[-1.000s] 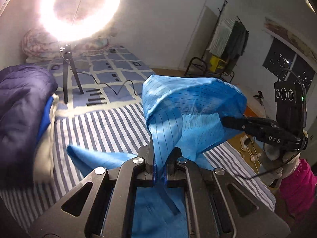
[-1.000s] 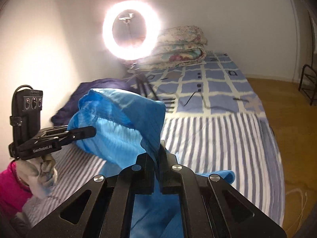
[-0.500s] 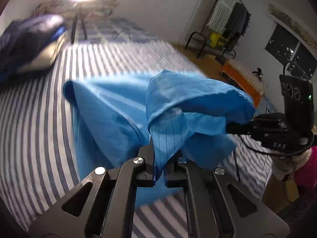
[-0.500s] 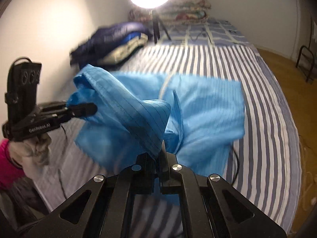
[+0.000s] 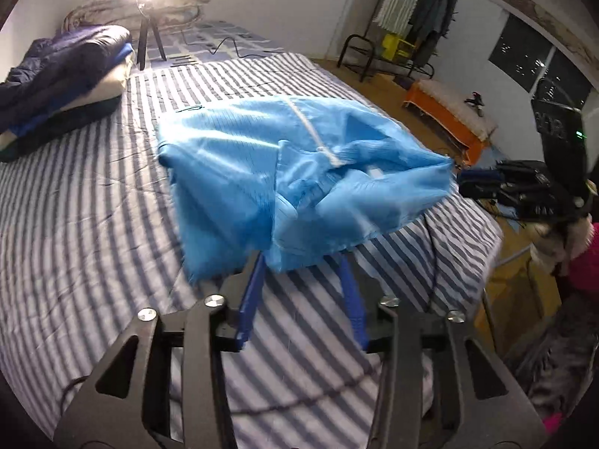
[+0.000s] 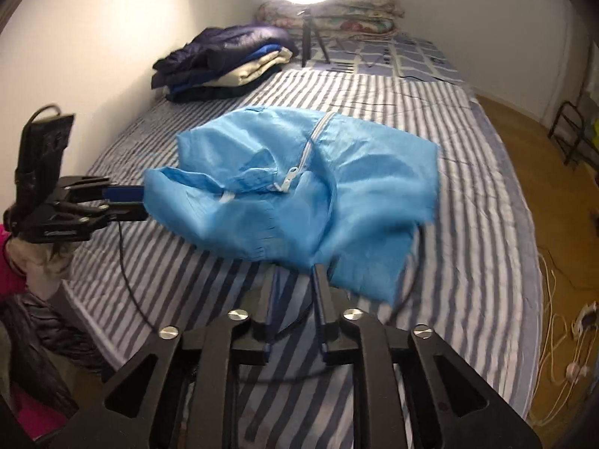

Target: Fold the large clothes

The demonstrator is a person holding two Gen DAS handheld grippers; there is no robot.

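I have just let my 2 tongs spring apart: the left gripper stands wide, the right gripper narrower, neither pinching cloth. The blue garment I carried above the striped bed now lies rumpled on it, zipper up. I judge it laid down, folds unmade.

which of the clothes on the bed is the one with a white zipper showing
The light blue garment lying loose mid-bed, just ahead of both tongs. The folded pile by the wall, topped by a navy piece, shows no zipper.
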